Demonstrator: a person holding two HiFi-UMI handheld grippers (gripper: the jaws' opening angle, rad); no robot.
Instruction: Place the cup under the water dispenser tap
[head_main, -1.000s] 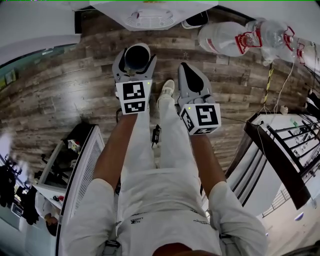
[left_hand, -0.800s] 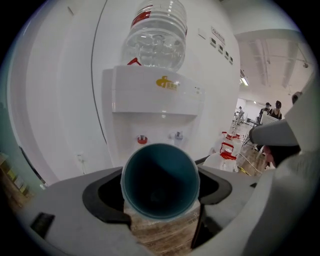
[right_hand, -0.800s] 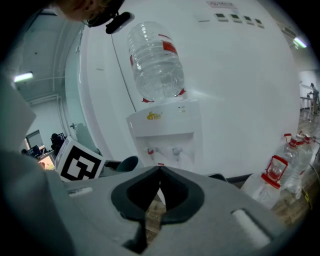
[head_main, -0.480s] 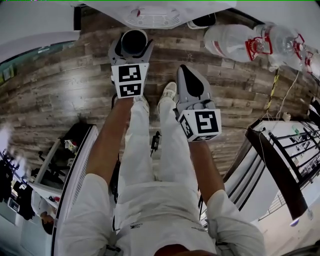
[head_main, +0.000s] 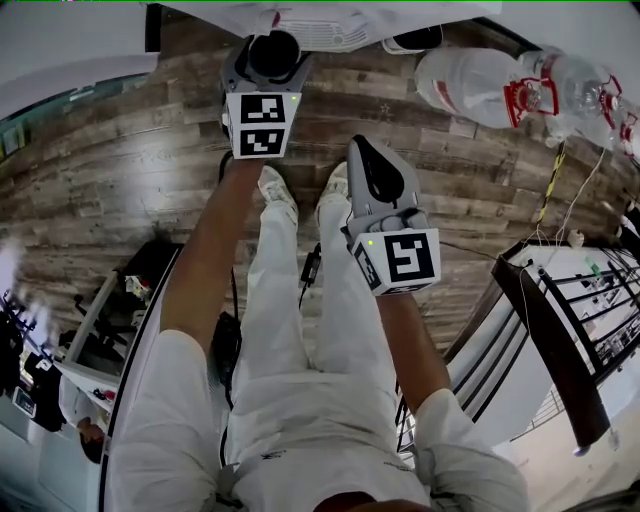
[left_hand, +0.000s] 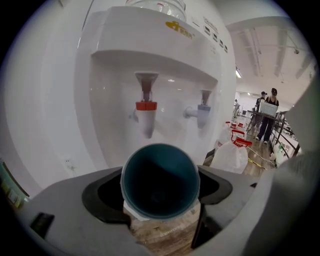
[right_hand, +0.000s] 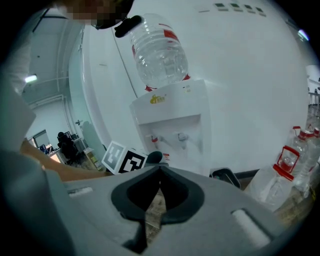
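A: Status on the cup?

B: I'm holding it in the left gripper (head_main: 268, 68). The jaws are clamping the cup (left_hand: 160, 181) on both sides, and its teal mouth is facing the left gripper camera.

A: Where is it against the dispenser?

B: I'm looking at the dispenser (left_hand: 150, 60) head on. In the left gripper view the cup is sitting low and lined up below the red tap (left_hand: 146, 112); the blue tap (left_hand: 201, 112) is off to the right. In the head view the cup is hanging over the wood floor (head_main: 120, 180), right at the dispenser's front edge. I can't tell whether it's directly under the spout.

A: Right side?

B: I'm keeping the right gripper (head_main: 364, 150) back, well apart from the dispenser and nearer my legs. Its jaws are meeting at the tips with nothing between them.

A: Anything else around?

B: I'm seeing a bottle (right_hand: 159, 52) upside down on top of the dispenser, and jugs (head_main: 470, 80) lying on the floor to its right.
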